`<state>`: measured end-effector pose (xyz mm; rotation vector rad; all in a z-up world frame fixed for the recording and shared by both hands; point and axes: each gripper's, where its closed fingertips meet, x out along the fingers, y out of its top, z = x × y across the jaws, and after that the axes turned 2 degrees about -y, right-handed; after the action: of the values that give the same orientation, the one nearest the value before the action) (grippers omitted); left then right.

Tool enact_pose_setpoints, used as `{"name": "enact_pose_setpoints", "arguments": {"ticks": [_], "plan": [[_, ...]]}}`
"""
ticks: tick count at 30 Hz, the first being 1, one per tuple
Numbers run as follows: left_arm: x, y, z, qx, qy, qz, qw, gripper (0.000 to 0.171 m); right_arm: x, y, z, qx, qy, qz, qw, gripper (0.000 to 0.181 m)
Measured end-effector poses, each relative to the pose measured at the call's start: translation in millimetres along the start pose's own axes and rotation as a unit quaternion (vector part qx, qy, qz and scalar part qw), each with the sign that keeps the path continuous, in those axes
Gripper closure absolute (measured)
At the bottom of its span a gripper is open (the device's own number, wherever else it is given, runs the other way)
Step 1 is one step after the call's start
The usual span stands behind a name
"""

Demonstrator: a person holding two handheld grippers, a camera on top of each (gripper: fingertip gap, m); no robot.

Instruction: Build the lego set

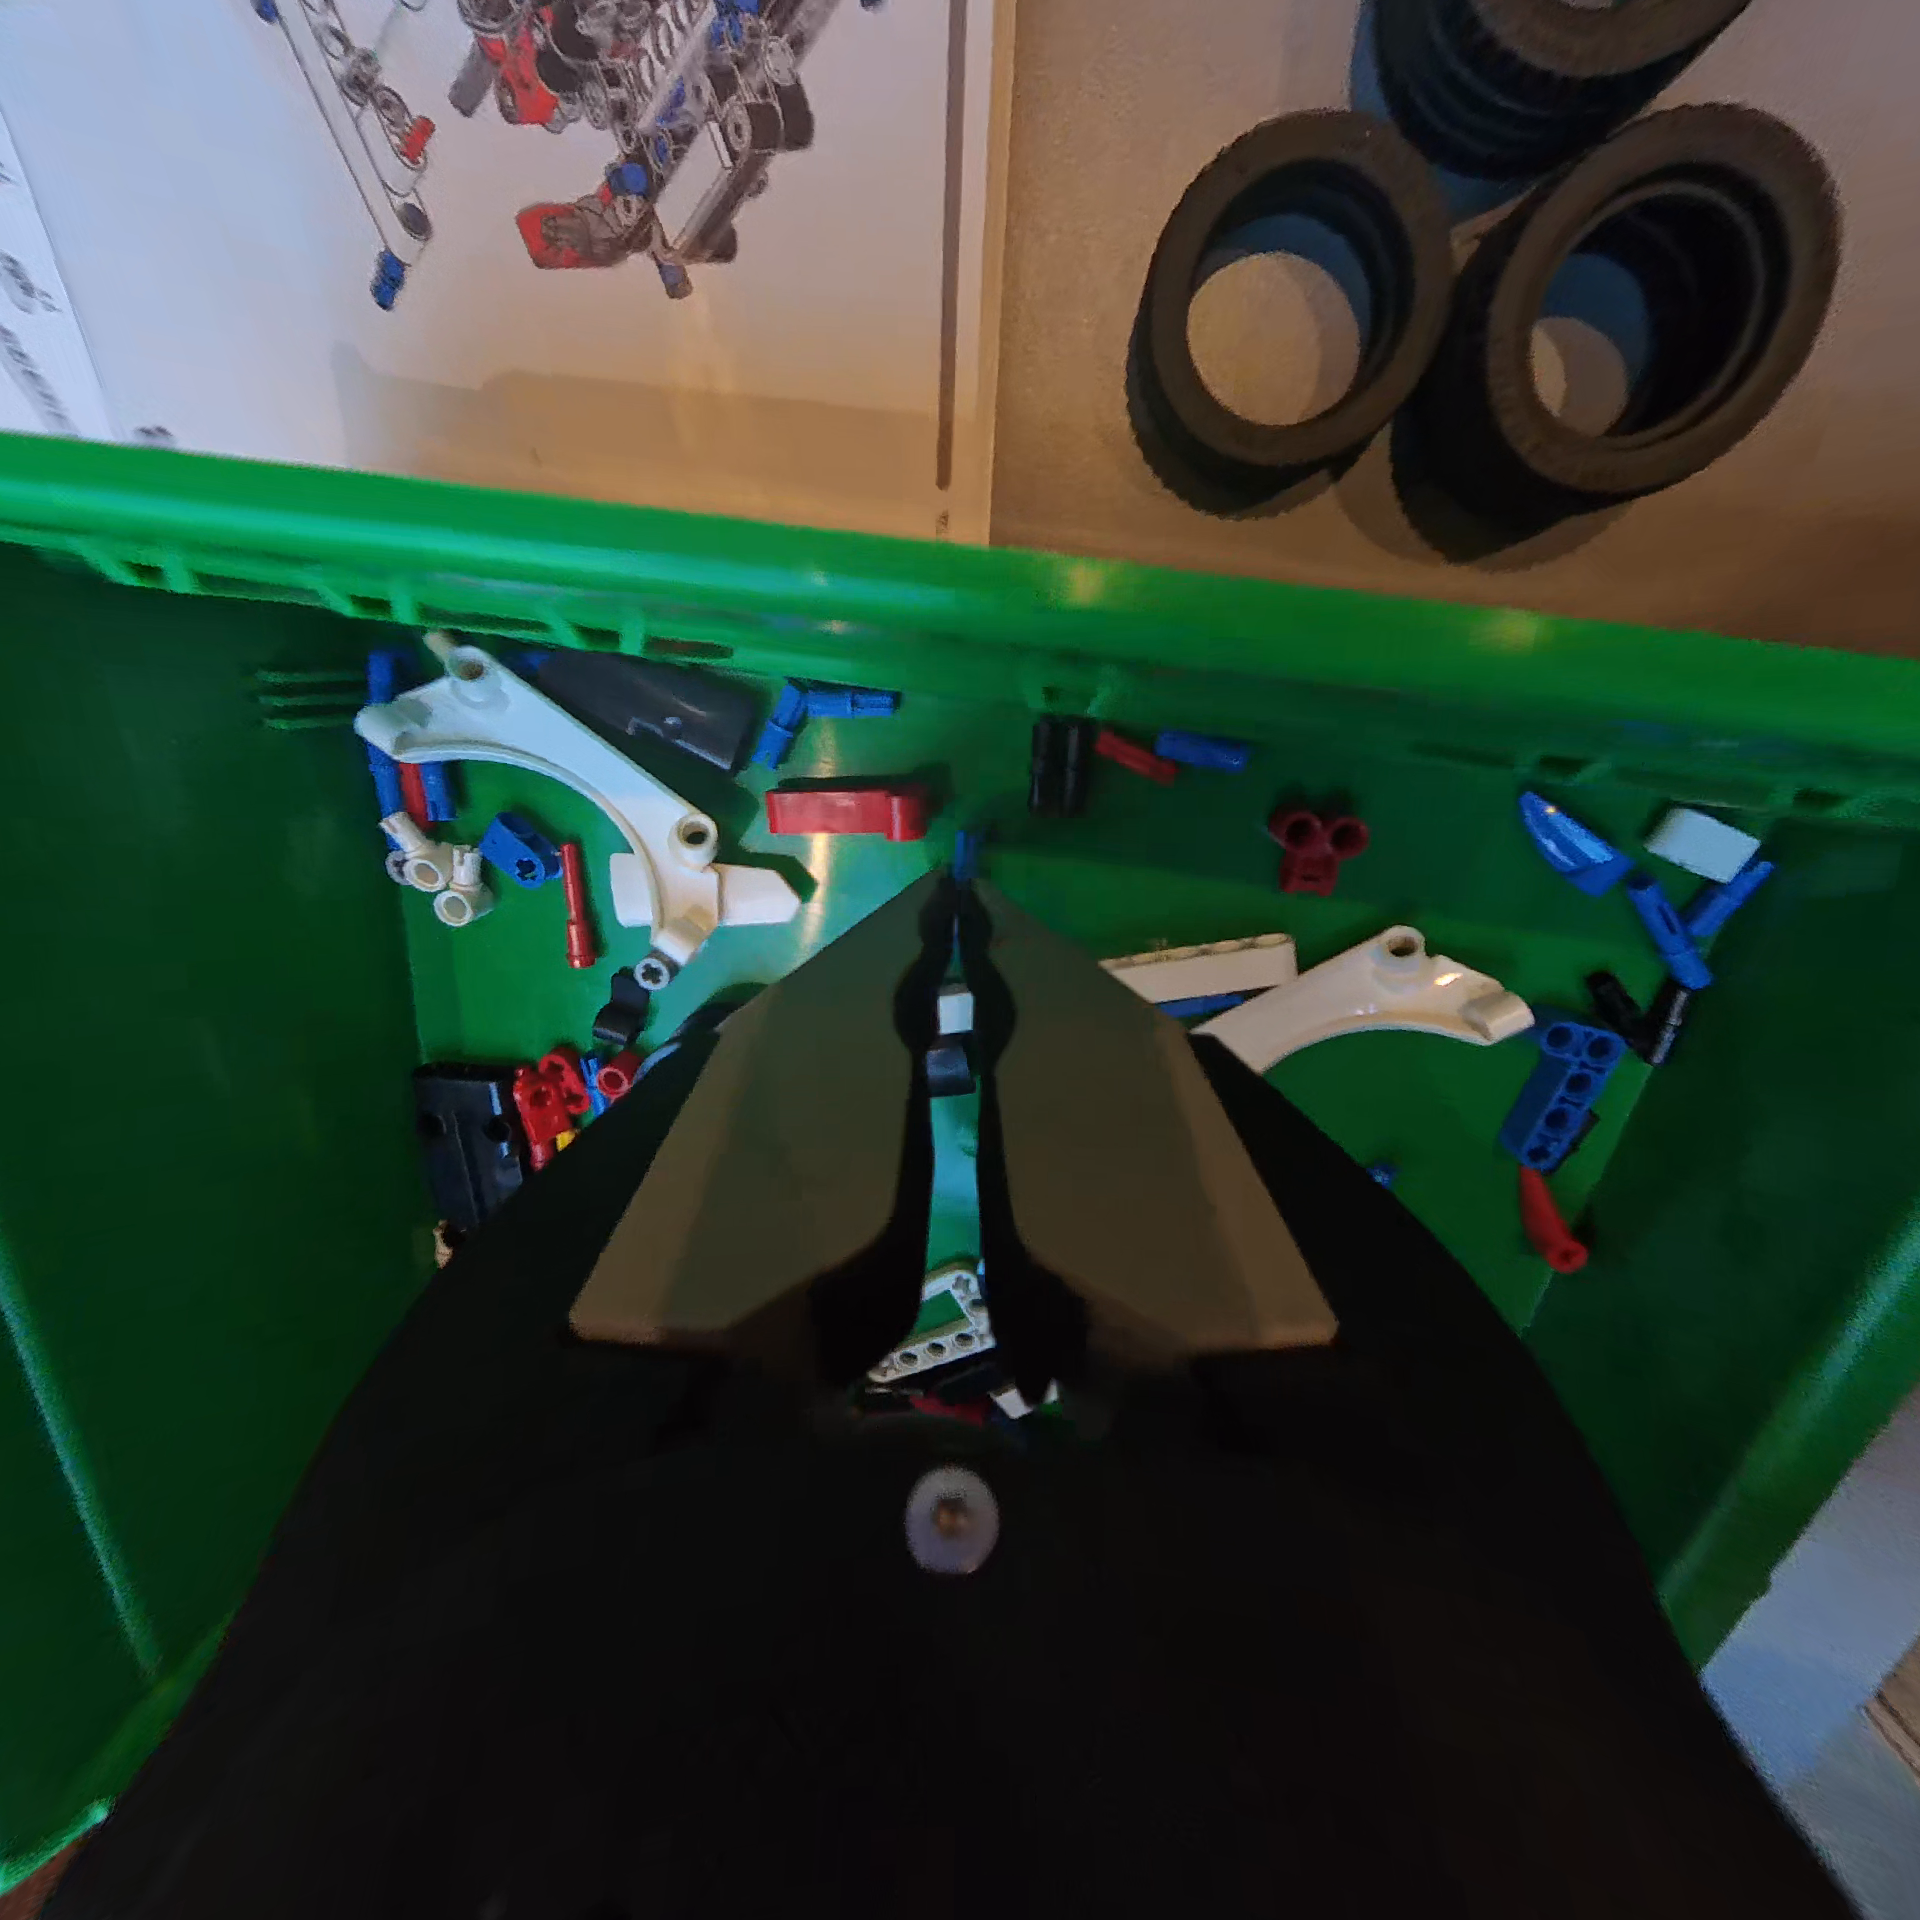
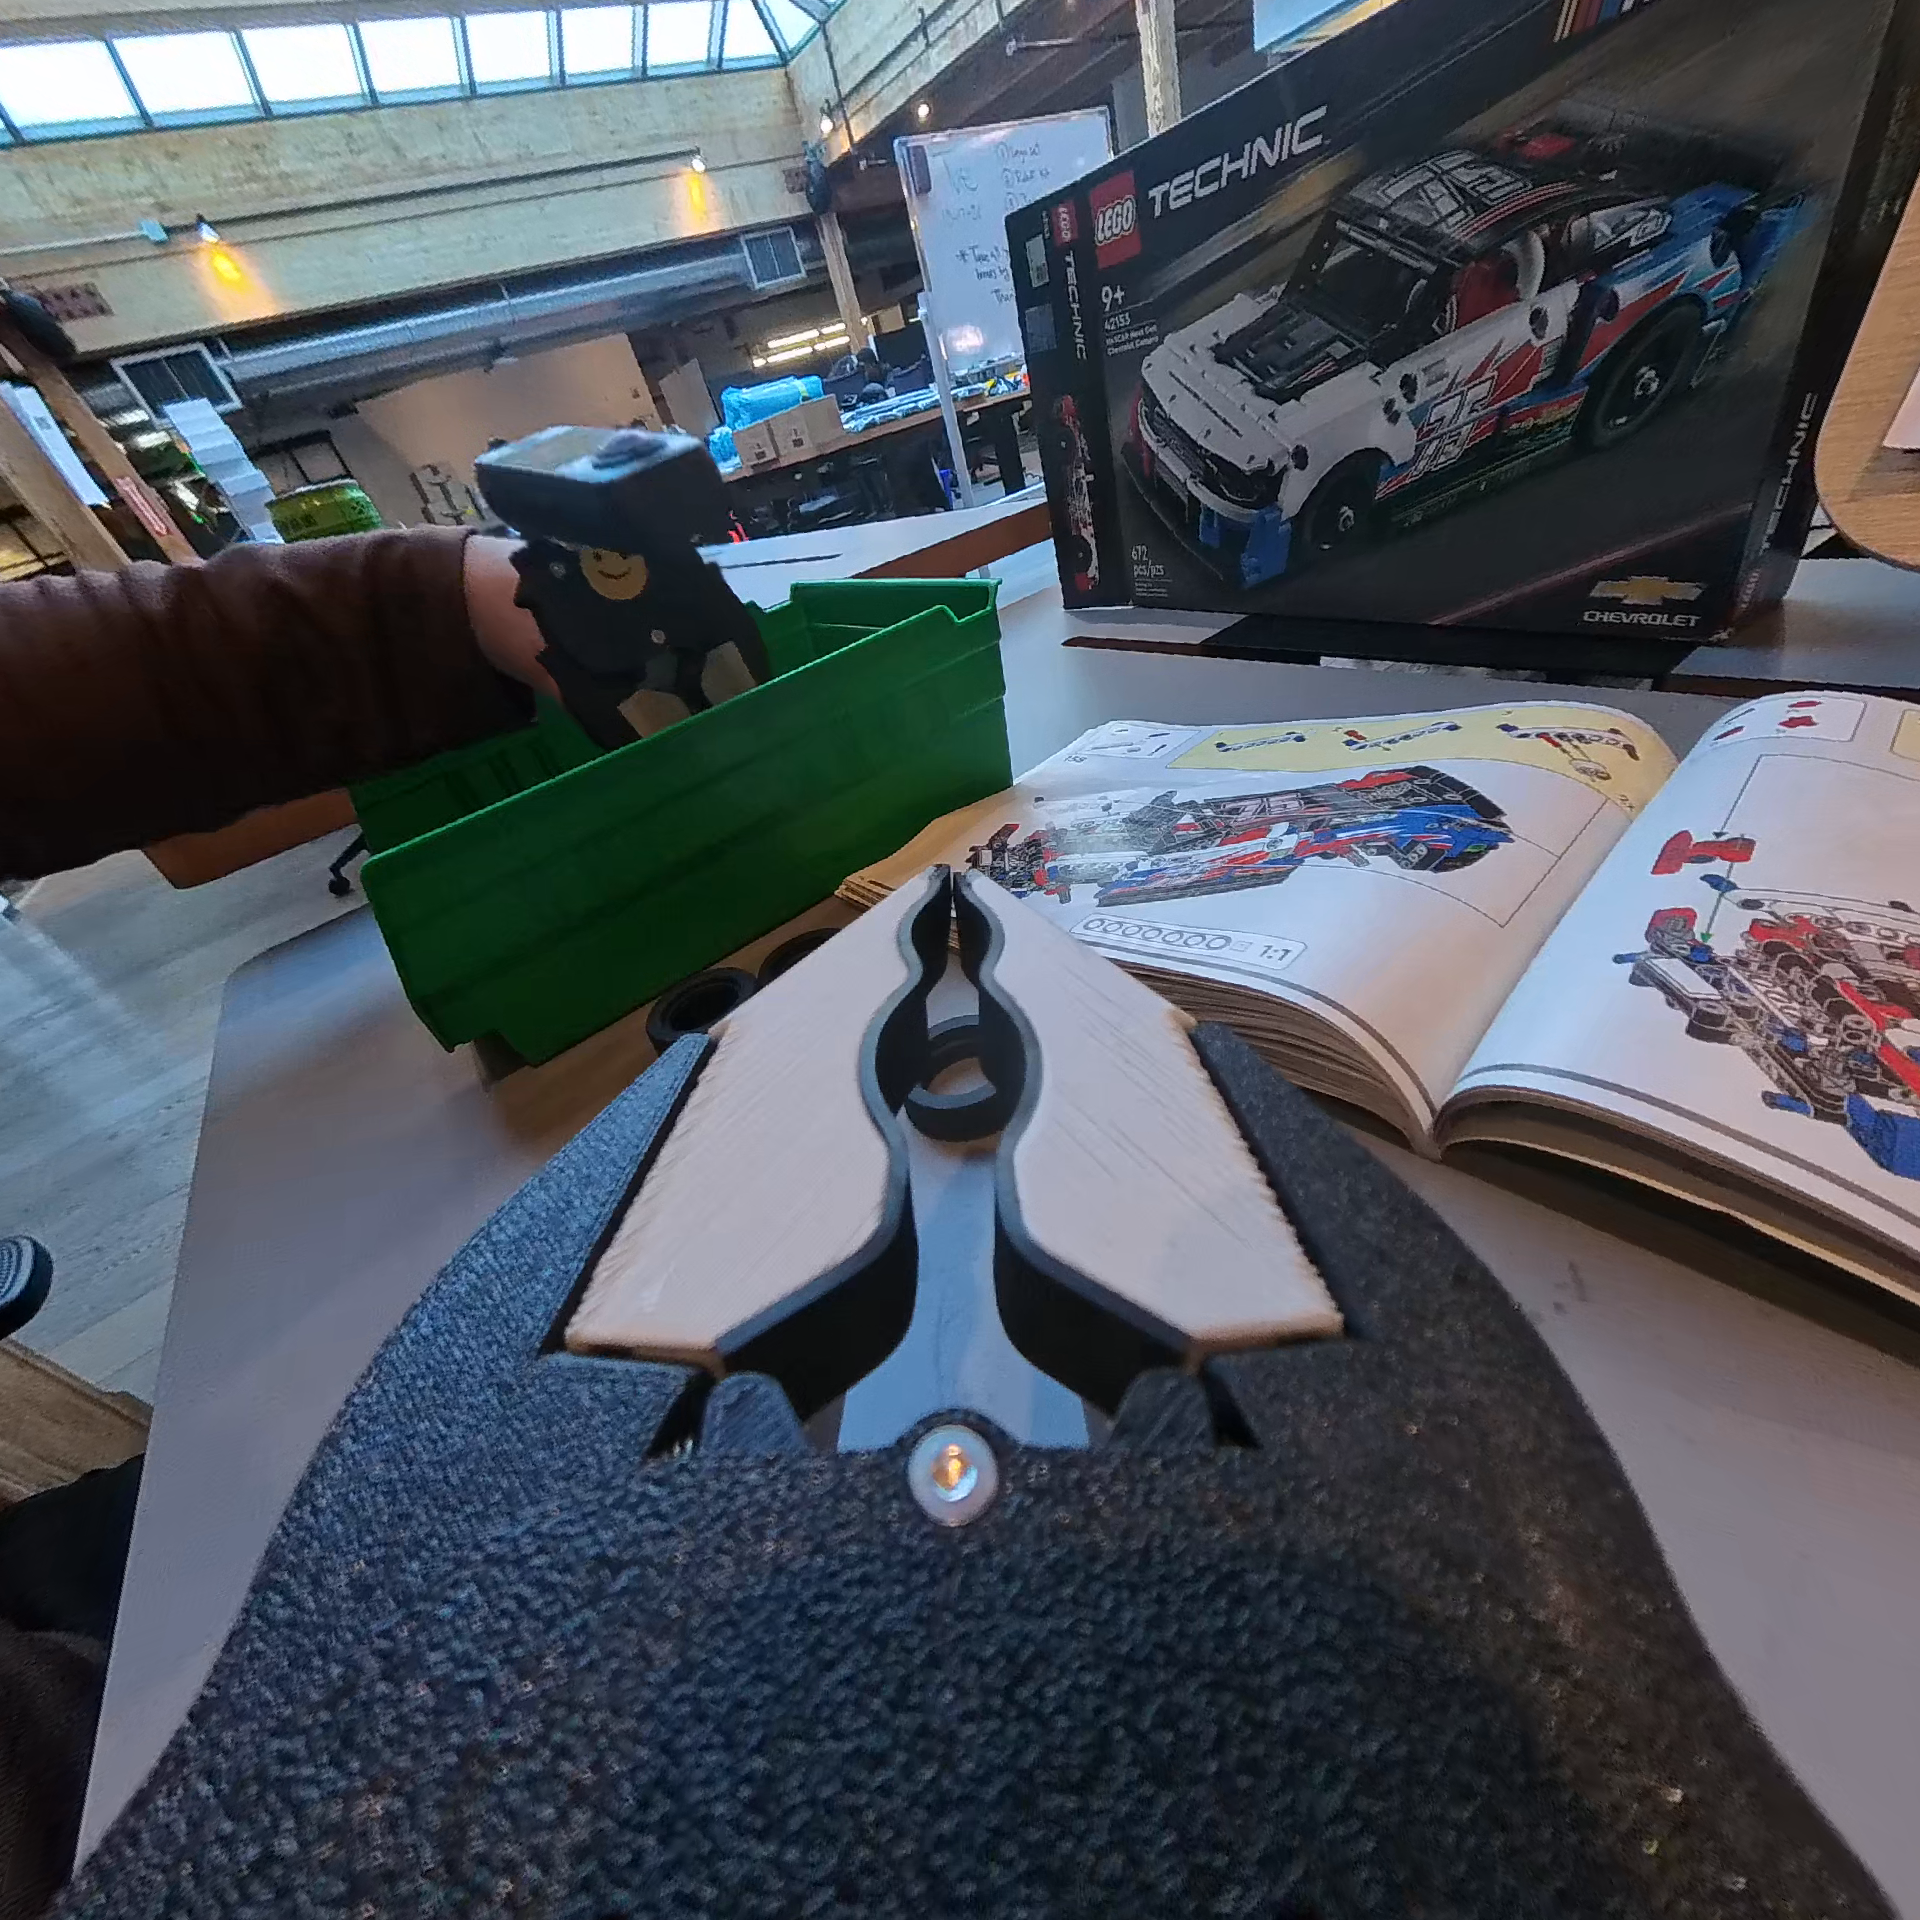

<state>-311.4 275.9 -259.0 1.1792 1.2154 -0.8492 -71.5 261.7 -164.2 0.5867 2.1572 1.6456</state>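
Note:
My left gripper [image 1: 958, 878] reaches down into the green bin [image 1: 935, 592]. Its fingers are shut, and a small blue pin [image 1: 967, 850] sticks out from between the tips. Loose red, blue, white and black lego parts lie on the bin floor, among them a red beam [image 1: 847, 808] and a white arch [image 1: 540, 758]. The right wrist view shows the left gripper [image 2: 665, 686] inside the bin [image 2: 675, 862], with its tips hidden by the wall. My right gripper [image 2: 953, 883] is shut with nothing between its tips, above the table. A black tyre [image 2: 951, 1086] on the table shows through the gap between its fingers.
The open instruction booklet [image 2: 1403, 914] lies right of the bin, also seen in the left wrist view [image 1: 623, 260]. The lego set box [image 2: 1455, 343] stands behind it. Black tyres [image 1: 1496, 343] lie beyond the bin's far rim. A person's sleeved arm [image 2: 208, 686] holds the left gripper. The tips of one gripper are about 25 cm away from the tips of the other.

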Motion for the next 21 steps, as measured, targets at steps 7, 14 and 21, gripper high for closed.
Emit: {"name": "enact_pose_setpoints", "arguments": {"ticks": [7,14,21], "plan": [[-11.5,-4.6,-7.0,-0.021,0.019,0.009,1.000,0.171,-0.1,-0.2,-1.3,-0.002,0.002,0.000,1.000,0.181],[-6.6,-9.9,-29.0,-0.037,0.074,-0.002,0.997,0.164,-0.2,-0.4,-2.2,0.000,0.004,-0.001,1.000,0.181],[2.9,-19.7,-35.6,-0.047,0.076,-0.016,0.996,0.163,-0.3,-0.2,-1.7,0.005,0.005,0.000,1.000,0.181]]}}
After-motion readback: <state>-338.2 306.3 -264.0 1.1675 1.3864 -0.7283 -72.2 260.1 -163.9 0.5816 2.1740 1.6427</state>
